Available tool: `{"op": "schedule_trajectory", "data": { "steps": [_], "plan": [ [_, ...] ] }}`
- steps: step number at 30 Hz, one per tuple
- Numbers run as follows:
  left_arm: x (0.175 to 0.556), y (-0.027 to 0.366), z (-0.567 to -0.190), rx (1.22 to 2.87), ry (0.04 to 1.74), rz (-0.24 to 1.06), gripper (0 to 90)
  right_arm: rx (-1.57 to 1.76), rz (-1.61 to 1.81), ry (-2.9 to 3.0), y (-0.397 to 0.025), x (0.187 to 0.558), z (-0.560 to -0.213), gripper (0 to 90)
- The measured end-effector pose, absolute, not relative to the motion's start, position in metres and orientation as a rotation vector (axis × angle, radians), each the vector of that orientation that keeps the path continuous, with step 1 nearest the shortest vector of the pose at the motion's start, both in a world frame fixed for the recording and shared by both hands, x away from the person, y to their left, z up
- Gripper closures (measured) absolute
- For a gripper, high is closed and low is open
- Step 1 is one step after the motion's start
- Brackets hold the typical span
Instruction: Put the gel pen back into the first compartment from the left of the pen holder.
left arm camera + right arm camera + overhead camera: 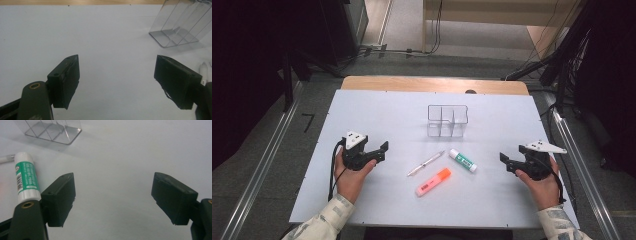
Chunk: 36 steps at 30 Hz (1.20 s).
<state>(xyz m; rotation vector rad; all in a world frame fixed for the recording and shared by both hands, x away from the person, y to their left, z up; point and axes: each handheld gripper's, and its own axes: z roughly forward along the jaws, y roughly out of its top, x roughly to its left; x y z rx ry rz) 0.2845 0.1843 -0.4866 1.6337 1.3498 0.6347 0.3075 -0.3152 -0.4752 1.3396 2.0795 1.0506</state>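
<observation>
Your white table (pixel 362 200) stands on grey floor (pixel 262 165); a clear divided organizer (pixel 447 121) sits toward its far edge. Your left gripper (pixel 379 151) and right gripper (pixel 508 162) both hold their jaws wide apart, empty.

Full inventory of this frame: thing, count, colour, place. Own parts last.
Clear plastic divided organiser: 1, transparent, far centre of the board, upright.
Silver pen: 1, silver-white, centre, lying diagonally.
Orange highlighter: 1, orange, just near-side of the pen.
Green-labelled white glue stick: 1, white and green, right of the pen.
White board: 1, white, on the wooden table.
Left claw: 1, black, left side, open, holding nothing.
Right claw: 1, black, right side, open, holding nothing.
</observation>
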Motion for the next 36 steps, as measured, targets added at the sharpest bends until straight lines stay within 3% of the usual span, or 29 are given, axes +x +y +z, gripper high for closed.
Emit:
{"op": "schedule_trajectory", "data": {
  "steps": [36],
  "plan": [
    [0.298, 0.140, -0.495, 1.728, 1.254, 0.588, 21.3, 1.335, 1.042, 2.093, -0.310, 0.310, -0.477, 18.5]
  ]
}}
